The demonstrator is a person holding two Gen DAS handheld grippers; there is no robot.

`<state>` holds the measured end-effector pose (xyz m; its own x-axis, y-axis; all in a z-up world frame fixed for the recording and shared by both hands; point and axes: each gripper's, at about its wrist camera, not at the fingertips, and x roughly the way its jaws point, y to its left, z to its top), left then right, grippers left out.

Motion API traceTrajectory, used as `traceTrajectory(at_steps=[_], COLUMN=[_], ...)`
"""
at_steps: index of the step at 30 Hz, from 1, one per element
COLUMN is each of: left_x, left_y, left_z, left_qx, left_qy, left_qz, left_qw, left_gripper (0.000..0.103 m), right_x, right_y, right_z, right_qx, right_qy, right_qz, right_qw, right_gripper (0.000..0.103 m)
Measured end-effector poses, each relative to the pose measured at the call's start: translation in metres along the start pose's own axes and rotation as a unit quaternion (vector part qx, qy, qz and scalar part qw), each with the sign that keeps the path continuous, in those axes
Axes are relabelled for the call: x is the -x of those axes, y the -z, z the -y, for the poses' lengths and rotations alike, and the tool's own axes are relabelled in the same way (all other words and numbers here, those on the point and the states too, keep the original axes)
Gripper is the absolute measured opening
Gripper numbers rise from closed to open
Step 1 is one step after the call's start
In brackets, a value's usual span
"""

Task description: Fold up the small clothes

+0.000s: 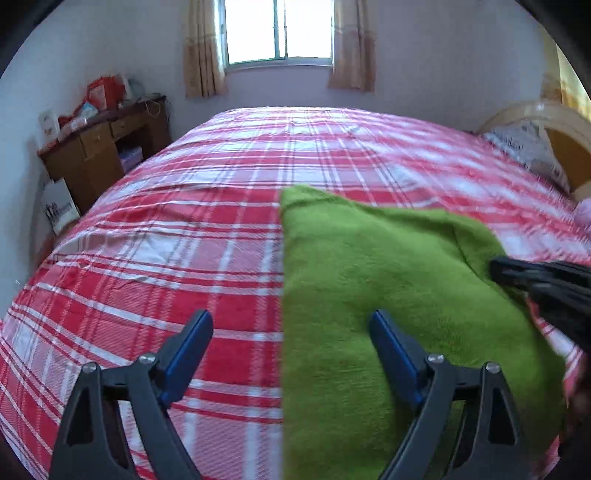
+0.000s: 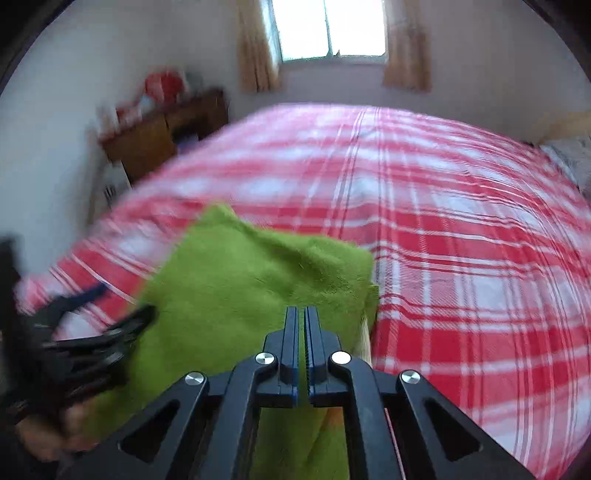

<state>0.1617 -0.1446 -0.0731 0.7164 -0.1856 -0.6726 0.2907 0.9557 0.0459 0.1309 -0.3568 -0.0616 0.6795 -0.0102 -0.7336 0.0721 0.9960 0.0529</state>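
Bed (image 1: pixel 207 236): fills most of both views; its cover is a red, pink and white plaid sheet, lying fairly flat with light wrinkles.
Green cloth (image 1: pixel 369 295): a fuzzy lime-green piece lying on the near part of the bed, folded over with a straight edge along its left side in the left wrist view; a second layer shows at its right edge in the right wrist view.
Left gripper (image 1: pixel 291 325): jaws stand wide apart above the bed; one blue finger is over the plaid sheet, the other over the green cloth, and nothing is pinched between them.
Right gripper (image 2: pixel 304 314): jaws closed together, pads nearly touching, tips over the near edge of the green cloth; whether any fabric is caught between them cannot be told.
Headboard (image 1: pixel 554 136): a pale, curved frame with a wooden panel at the right end of the bed, with a grey-patterned pillow (image 1: pixel 524 147) against it.
Wooden desk (image 1: pixel 99 147): brown, with drawers, standing against the left wall beyond the bed; red bags and other clutter are piled on top.
Window (image 1: pixel 280 29): bright, in the far wall, with beige curtains (image 1: pixel 201 48) hanging at both sides.
Walls: plain and pale.
Sharpness: the right wrist view is blurred, most on its left side.
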Motion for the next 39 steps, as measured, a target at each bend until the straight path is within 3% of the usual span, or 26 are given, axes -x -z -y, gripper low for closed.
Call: traceTrajectory(at_steps=[2, 5, 14, 17, 20, 27, 32, 39], left_x=[-0.001, -0.001, 0.002, 0.004, 0.004, 0.004, 0.013, 0.047], left_y=[0.001, -0.002, 0.001, 0.001, 0.000, 0.002, 0.006, 0.029], left_z=[0.011, 0.019, 0.016, 0.015, 0.017, 0.022, 0.025, 0.004], left_qx=[-0.023, -0.045, -0.054, -0.060, -0.063, -0.073, -0.089, -0.063], left_qy=[-0.017, -0.036, -0.032, -0.026, -0.029, -0.046, -0.052, -0.010], left_qz=[0.000, 0.003, -0.009, -0.015, -0.017, -0.014, -0.015, -0.010], left_qw=[0.9996, 0.9983, 0.9980, 0.9977, 0.9975, 0.9962, 0.9945, 0.9979], left_gripper=[0.090, 0.090, 0.090, 0.090, 0.090, 0.091, 0.091, 0.093], right_x=[-0.033, -0.040, -0.053, -0.038, 0.003, 0.051, 0.040, 0.039], right_y=[-0.001, -0.011, -0.022, -0.019, -0.007, 0.043, 0.070, 0.074], right_z=[0.009, 0.023, 0.034, 0.035, 0.027, -0.009, -0.007, 0.004], right_qx=[0.001, -0.024, -0.040, -0.044, -0.031, -0.007, -0.016, -0.047], right_qy=[0.010, 0.005, 0.007, 0.013, 0.057, -0.011, -0.005, -0.031], right_qz=[-0.012, 0.006, 0.013, 0.019, 0.054, 0.049, 0.063, 0.074], right_qw=[1.000, 1.000, 0.999, 0.999, 0.996, 0.999, 0.998, 0.996], right_gripper=[0.000, 0.000, 0.000, 0.000, 0.003, 0.003, 0.003, 0.003])
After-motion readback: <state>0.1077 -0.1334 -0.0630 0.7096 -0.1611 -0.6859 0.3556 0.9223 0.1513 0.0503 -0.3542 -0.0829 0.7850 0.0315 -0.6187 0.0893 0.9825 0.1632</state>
